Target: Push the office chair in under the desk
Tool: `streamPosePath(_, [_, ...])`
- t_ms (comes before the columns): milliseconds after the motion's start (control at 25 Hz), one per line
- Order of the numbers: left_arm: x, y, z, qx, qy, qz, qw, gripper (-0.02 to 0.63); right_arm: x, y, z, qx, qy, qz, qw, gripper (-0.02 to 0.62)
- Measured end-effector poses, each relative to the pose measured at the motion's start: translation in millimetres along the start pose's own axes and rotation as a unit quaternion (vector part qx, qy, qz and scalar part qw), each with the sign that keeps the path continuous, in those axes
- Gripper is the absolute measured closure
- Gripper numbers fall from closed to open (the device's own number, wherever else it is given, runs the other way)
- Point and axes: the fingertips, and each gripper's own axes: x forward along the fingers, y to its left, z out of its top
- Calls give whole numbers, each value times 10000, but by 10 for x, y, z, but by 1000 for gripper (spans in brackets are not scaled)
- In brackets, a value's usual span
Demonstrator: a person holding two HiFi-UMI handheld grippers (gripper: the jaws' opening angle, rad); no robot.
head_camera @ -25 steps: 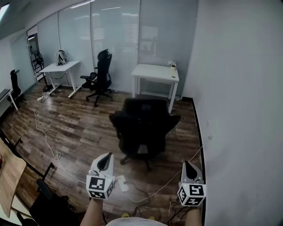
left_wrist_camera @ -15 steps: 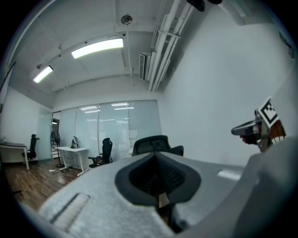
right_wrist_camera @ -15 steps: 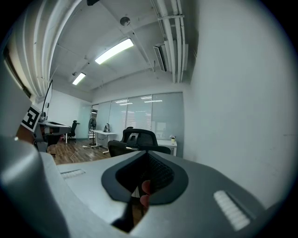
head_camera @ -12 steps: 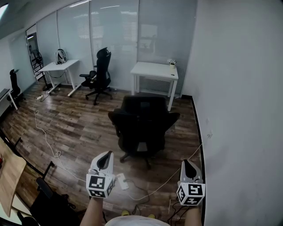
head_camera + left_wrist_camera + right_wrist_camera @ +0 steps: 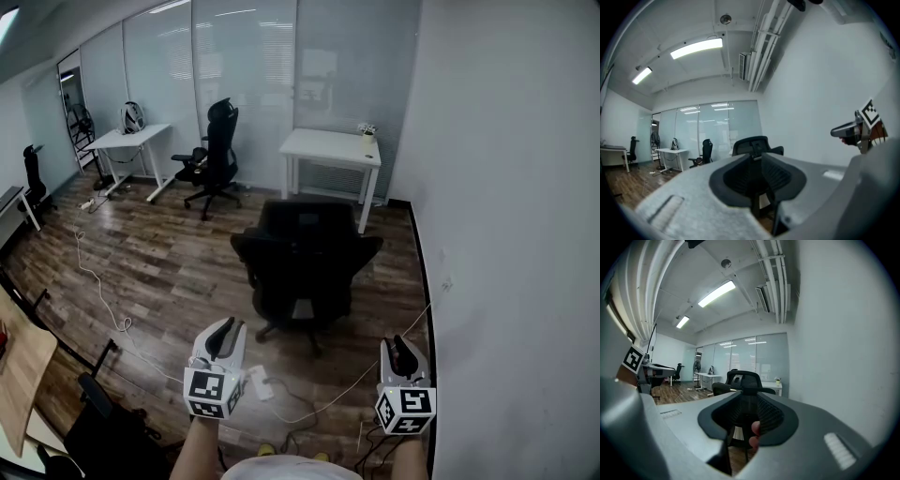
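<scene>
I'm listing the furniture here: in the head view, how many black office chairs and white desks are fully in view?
Black office chairs: 3 (near chair, chair by the glass, far-left chair)
White desks: 2 (desk by the wall, desk at left)
Total: 5

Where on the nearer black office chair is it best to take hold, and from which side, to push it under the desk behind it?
Grip the upper backrest of the office chair at both edges, coming from the near side. The backrest seems to face the person, and the white desk stands beyond it, so a push there should roll it in.
</scene>
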Motion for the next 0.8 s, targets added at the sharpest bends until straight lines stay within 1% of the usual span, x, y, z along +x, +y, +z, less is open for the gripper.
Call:
streamPosePath(160, [11,-96,28,38,14,-41,10000,517,-13,-43,-30,19,47,43,10000,509])
streamPosePath(440, [18,-268,58,13,44,40,10000,515,-66,-176,-82,11,105,171,9998,509])
streamPosePath(800, [20,-559,36,-31,112,223,9997,516,-91,-410,-172,-1,127,499,9987,509])
